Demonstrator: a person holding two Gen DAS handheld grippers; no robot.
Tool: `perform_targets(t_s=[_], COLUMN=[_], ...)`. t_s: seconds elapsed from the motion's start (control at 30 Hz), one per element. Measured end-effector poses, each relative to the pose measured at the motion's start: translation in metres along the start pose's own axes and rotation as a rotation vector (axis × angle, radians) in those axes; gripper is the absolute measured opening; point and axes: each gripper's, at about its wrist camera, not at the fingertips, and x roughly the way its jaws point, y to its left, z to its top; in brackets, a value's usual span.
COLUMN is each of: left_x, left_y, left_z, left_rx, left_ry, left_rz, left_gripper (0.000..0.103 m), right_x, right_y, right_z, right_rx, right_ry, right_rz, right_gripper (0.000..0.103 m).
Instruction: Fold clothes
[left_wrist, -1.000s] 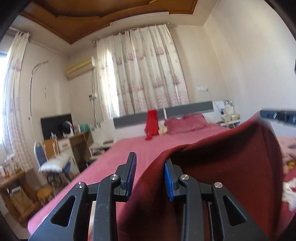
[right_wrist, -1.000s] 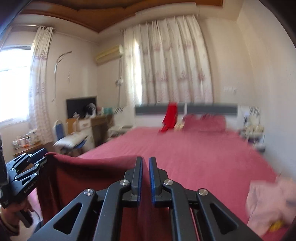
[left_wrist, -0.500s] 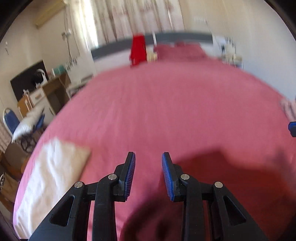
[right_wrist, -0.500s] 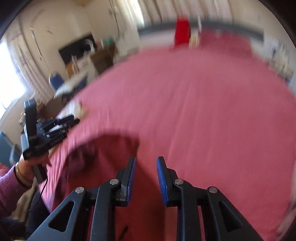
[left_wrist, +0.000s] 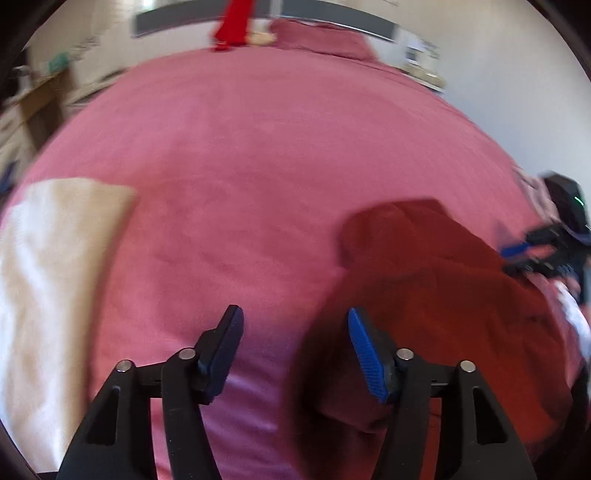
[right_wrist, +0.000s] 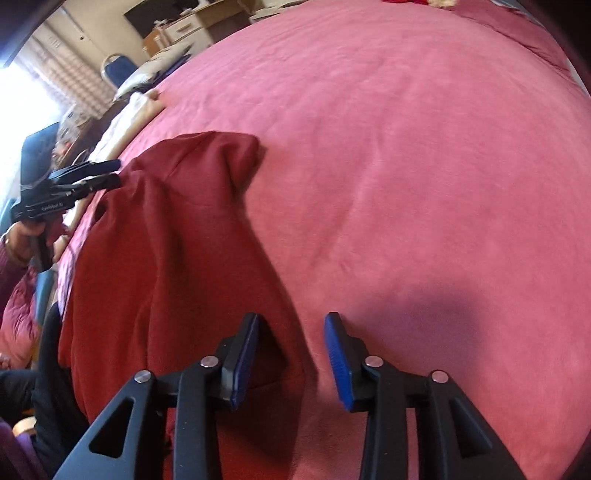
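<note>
Left wrist view is showing the left gripper (left_wrist: 293, 332) standing wide open over the pink bedspread (left_wrist: 258, 166), its black fingers with blue ribbed pads (left_wrist: 364, 354) holding nothing; the right-hand pad is sitting just over the near edge of the dark red knitted garment (left_wrist: 443, 295), though contact is hard to judge through the blur. That garment is lying crumpled on the near right part of the bed, one rounded lobe reaching out towards the middle. The right gripper (left_wrist: 517, 256) is showing at the far right edge, hovering at the garment's far side. A cream folded cloth (left_wrist: 48, 266) is lying at the left edge of the bed, well apart from the garment, and a broad stretch of bare bedspread is lying open between and beyond them, up to the pink pillow (left_wrist: 321, 37) and a bright red cloth (left_wrist: 232, 26) at the headboard. In the right wrist view the right gripper (right_wrist: 291, 343) is likewise gaping with nothing between its pads, its left finger over the garment's (right_wrist: 177, 240) edge. The left gripper (right_wrist: 107, 173) is appearing small at the garment's far corner, gripped by a hand (right_wrist: 22, 240) that is partly cut off by the frame; its opening is too small to make out there. Room furniture at the rim is smeared.
</note>
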Motion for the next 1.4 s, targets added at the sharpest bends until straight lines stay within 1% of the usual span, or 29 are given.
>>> perform_targets(t_s=[0.03, 0.07, 0.13, 0.17, 0.23, 0.27, 0.3, 0.33, 0.37, 0.47, 0.57, 0.6, 0.67, 0.77, 0.83, 0.87, 0.9, 0.93, 1.0, 1.03, 1.1, 1.13, 1.17, 1.2, 1.23, 1.27, 1.3, 1.33, 1.4], left_x=[0.007, 0.015, 0.029, 0.031, 0.032, 0.032, 0.029, 0.025, 0.02, -0.005, -0.032, -0.04, -0.047, -0.06, -0.06, -0.049, -0.036, -0.011, 0.027, 0.045, 0.068, 0.074, 0.08, 0.078, 0.075, 0.072, 0.069, 0.065, 0.061], left_y=[-0.007, -0.014, -0.03, -0.037, -0.053, -0.062, -0.069, -0.077, -0.084, -0.106, -0.133, -0.144, -0.167, -0.185, -0.177, -0.165, -0.152, -0.139, -0.134, -0.133, -0.138, -0.139, -0.141, -0.137, -0.132, -0.127, -0.121, -0.116, -0.119], left_z=[-0.001, -0.002, -0.005, -0.008, -0.013, -0.014, -0.014, -0.013, -0.01, 0.008, 0.044, 0.056, 0.082, 0.119, 0.147, 0.158, 0.167, 0.169, 0.145, 0.132, 0.095, 0.077, 0.058, 0.05, 0.045, 0.039, 0.034, 0.031, 0.022], left_rx=[0.018, 0.037, 0.093, 0.105, 0.132, 0.155, 0.171, 0.185, 0.202, 0.276, 0.327, 0.35, 0.417, 0.489, 0.459, 0.424, 0.385, 0.332, 0.305, 0.296, 0.311, 0.302, 0.288, 0.236, 0.172, 0.109, 0.045, -0.023, -0.036], left_ry=[0.022, 0.045, 0.063, 0.051, 0.025, 0.016, 0.009, 0.003, -0.01, -0.145, -0.272, -0.311, -0.374, -0.519, -0.581, -0.532, -0.463, -0.351, -0.209, -0.145, -0.05, -0.014, 0.019, 0.014, -0.003, -0.02, -0.037, -0.052, -0.053], left_rz=[-0.025, -0.05, 0.0, 0.035, 0.105, 0.141, 0.17, 0.197, 0.236, 0.381, 0.443, 0.456, 0.49, 0.665, 0.751, 0.733, 0.698, 0.633, 0.522, 0.468, 0.321, 0.261, 0.206, 0.157, 0.108, 0.06, 0.012, -0.045, -0.061], left_gripper=[0.064, 0.068, 0.072, 0.074, 0.072, 0.055, 0.04, 0.014, 0.008, 0.007, 0.007, 0.007, 0.007, 0.006, 0.006, 0.006, 0.006, 0.007, 0.008, 0.008, 0.013, 0.02, 0.033, 0.034, 0.041, 0.05, 0.062, 0.07, 0.073], right_x=[0.003, 0.004, 0.011, 0.014, 0.021, 0.02, 0.016, 0.008, -0.005, -0.043, -0.082, -0.093, -0.123, -0.166, -0.159, -0.151, -0.136, -0.111, -0.062, -0.055, -0.068, -0.075, -0.082, -0.088, -0.095, -0.102, -0.108, -0.114, -0.116], right_y=[0.002, 0.005, 0.017, 0.027, 0.05, 0.059, 0.066, 0.07, 0.072, 0.079, 0.085, 0.083, 0.067, 0.046, 0.04, 0.038, 0.035, 0.024, -0.017, -0.032, -0.051, -0.06, -0.069, -0.079, -0.088, -0.098, -0.107, -0.111, -0.103], right_z=[0.001, 0.002, -0.001, -0.004, -0.014, -0.018, -0.02, -0.021, -0.02, -0.018, -0.017, -0.014, -0.002, 0.027, 0.05, 0.062, 0.072, 0.077, 0.071, 0.061, 0.036, 0.024, 0.011, -0.001, -0.014, -0.026, -0.039, -0.053, -0.079], right_rx=[-0.012, -0.026, -0.069, -0.102, -0.187, -0.208, -0.211, -0.223, -0.241, -0.294, -0.346, -0.345, -0.308, -0.235, -0.218, -0.217, -0.224, -0.231, -0.161, -0.097, 0.055, 0.13, 0.205, 0.278, 0.351, 0.423, 0.494, 0.54, 0.549], right_ry=[0.013, 0.024, 0.075, 0.091, 0.098, 0.088, 0.073, 0.04, -0.006, -0.145, -0.287, -0.323, -0.387, -0.49, -0.507, -0.509, -0.49, -0.425, -0.216, -0.185, -0.236, -0.26, -0.284, -0.307, -0.329, -0.35, -0.371, -0.369, -0.304], right_rz=[0.006, 0.008, 0.019, -0.014, -0.164, -0.232, -0.272, -0.333, -0.409, -0.638, -0.865, -0.912, -0.982, -1.029, -1.055, -1.072, -1.082, -1.074, -0.97, -0.897, -0.734, -0.651, -0.568, -0.483, -0.398, -0.311, -0.224, -0.151, -0.102], right_gripper=[0.047, 0.047, 0.046, 0.044, 0.033, 0.014, 0.005, 0.004, 0.004, 0.004, 0.003, 0.003, 0.003, 0.004, 0.004, 0.004, 0.009, 0.01, 0.012, 0.014, 0.015, 0.016, 0.022, 0.022, 0.023, 0.026, 0.029, 0.03, 0.032])
